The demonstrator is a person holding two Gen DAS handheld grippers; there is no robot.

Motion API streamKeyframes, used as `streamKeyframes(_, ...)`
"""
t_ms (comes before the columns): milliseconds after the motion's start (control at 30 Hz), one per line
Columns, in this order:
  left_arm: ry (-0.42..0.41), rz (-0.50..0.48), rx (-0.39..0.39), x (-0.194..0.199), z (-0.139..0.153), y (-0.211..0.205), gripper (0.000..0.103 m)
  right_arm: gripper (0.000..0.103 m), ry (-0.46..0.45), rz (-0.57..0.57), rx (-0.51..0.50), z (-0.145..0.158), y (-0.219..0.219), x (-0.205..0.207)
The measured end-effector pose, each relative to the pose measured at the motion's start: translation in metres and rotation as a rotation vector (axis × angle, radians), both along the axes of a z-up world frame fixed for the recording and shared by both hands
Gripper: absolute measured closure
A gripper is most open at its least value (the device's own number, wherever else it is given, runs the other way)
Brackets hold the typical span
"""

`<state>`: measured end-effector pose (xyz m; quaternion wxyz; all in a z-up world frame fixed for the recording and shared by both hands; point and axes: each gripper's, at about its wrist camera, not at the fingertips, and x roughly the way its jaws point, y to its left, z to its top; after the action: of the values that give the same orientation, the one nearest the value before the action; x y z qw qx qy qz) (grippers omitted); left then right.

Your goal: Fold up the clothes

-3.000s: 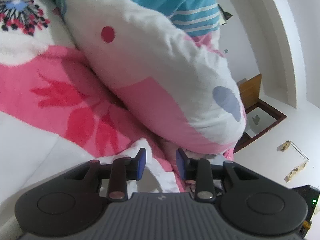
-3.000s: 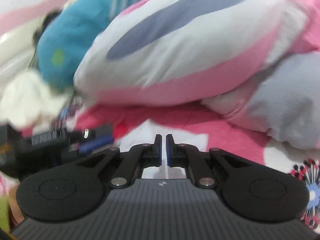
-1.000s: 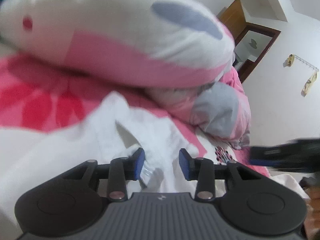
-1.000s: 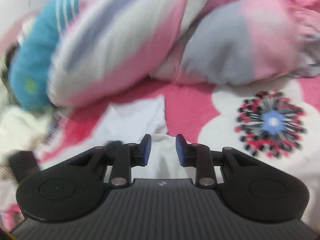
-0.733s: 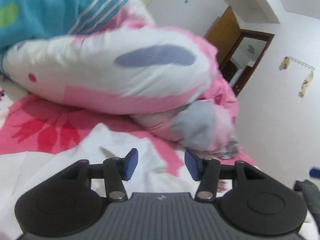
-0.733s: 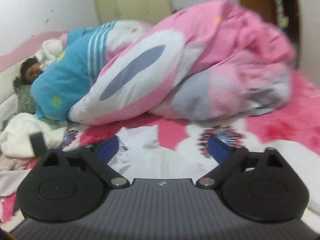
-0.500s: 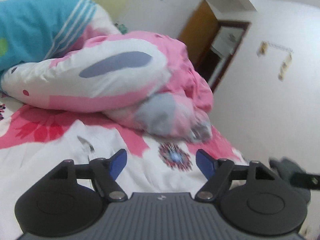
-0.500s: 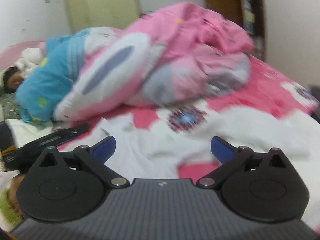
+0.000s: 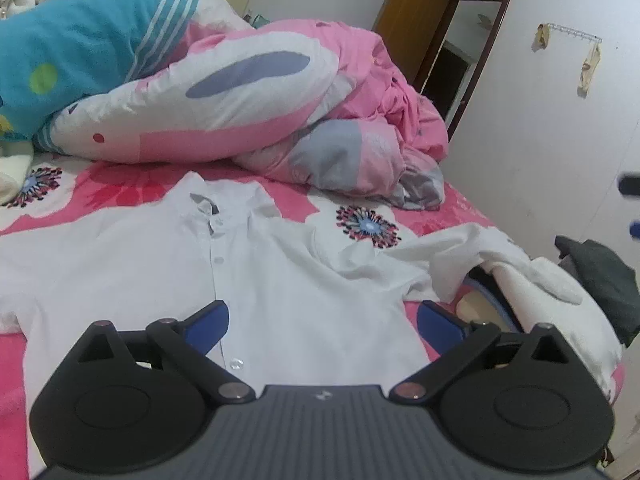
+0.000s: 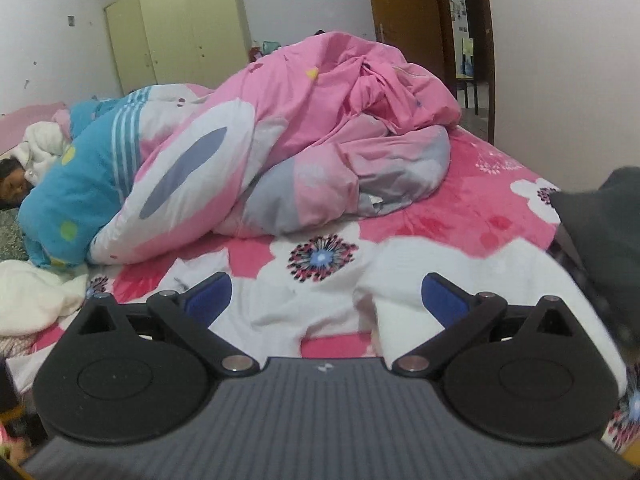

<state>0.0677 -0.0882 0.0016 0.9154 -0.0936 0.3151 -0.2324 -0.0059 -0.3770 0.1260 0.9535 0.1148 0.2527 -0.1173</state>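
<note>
Left gripper (image 9: pixel 322 316): blue-padded jaws spreading wider apart, nothing between them; it hangs above the lower front of the shirt.
Right gripper (image 10: pixel 326 294): jaws spread fully wide, holding nothing, above white cloth at the near edge of the bed.
White shirt (image 9: pixel 240 272): a button-front shirt with a collar, lying front up and mostly flat on the bedspread, collar toward the quilt; one sleeve reaches rumpled toward the right side of the bed.
Bedspread (image 9: pixel 120 194): pink with large white flowers and dark-rayed blue-centred blooms.
Quilt (image 10: pixel 304 144): a bulky pink, white and grey heap behind the shirt.
Blue blanket (image 10: pixel 80 176): teal with white stripes and green dots, left of the quilt, covering a person lying at the head of the bed.
Dark garment (image 9: pixel 600 276): crumpled at the bed's right edge.
Writing: no readable brand or label anywhere; only a small pale mark on each gripper body, too small to make out.
Background: pale yellow wardrobe (image 10: pixel 176 28) and brown wooden door (image 9: pixel 412 20).
</note>
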Motion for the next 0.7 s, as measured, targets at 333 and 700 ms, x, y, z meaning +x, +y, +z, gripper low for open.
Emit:
streamKeyframes(333,0.017,-0.060,0.066,0.004,-0.025,-0.019,0.000,0.001,-0.029,-0.239,0.151,-0.051,-0.115,-0.015)
streamKeyframes(700,0.020,-0.122,0.074,-0.002,-0.041,-0.043,0.000,0.016,0.023,-0.265,0.498,-0.120,-0.185,-0.014)
